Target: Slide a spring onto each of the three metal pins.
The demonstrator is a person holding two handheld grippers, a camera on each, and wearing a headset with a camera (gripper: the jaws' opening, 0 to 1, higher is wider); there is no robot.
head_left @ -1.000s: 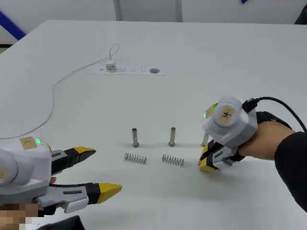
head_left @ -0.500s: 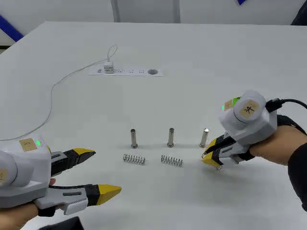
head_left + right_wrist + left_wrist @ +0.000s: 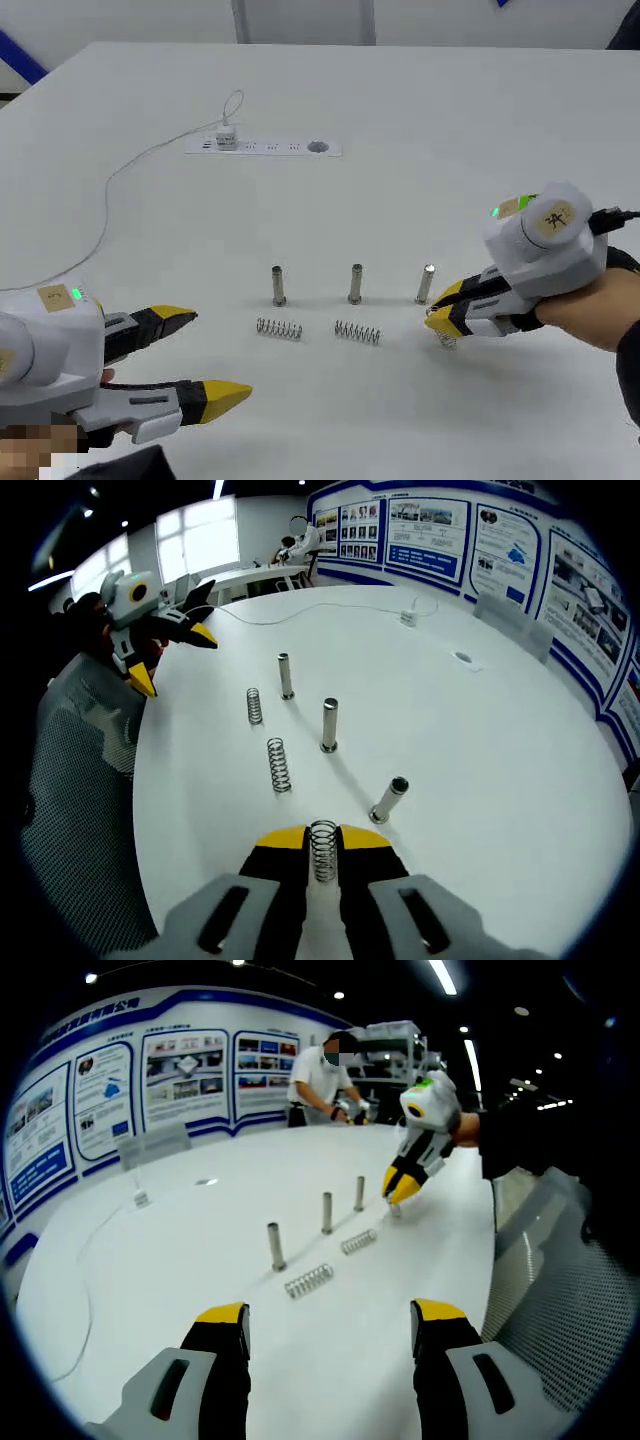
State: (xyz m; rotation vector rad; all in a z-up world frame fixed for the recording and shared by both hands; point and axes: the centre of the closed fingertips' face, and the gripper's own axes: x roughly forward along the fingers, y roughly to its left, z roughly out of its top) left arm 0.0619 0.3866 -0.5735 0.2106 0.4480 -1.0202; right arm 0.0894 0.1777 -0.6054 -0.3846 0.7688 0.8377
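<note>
Three upright metal pins stand in a row on the white table: left pin (image 3: 278,285), middle pin (image 3: 355,284), right pin (image 3: 426,284). Two springs lie flat in front of them, one (image 3: 279,328) by the left pin and one (image 3: 357,333) by the middle pin. My right gripper (image 3: 440,318) sits just right of the right pin, shut on a third spring (image 3: 322,850) that hangs at its tips, beside the right pin (image 3: 389,799). My left gripper (image 3: 215,355) hovers open at the near left, nothing between its fingers, well short of the left pin (image 3: 274,1246).
A white power strip (image 3: 262,148) with a plugged-in cable (image 3: 130,170) lies at the far side of the table. A person (image 3: 325,1070) stands beyond the table's far end. A mesh chair (image 3: 560,1290) stands beside the table edge.
My right gripper has drawn back to the right and up from the table with the spring in it, uncovering the right pin. The left gripper has stayed put.
</note>
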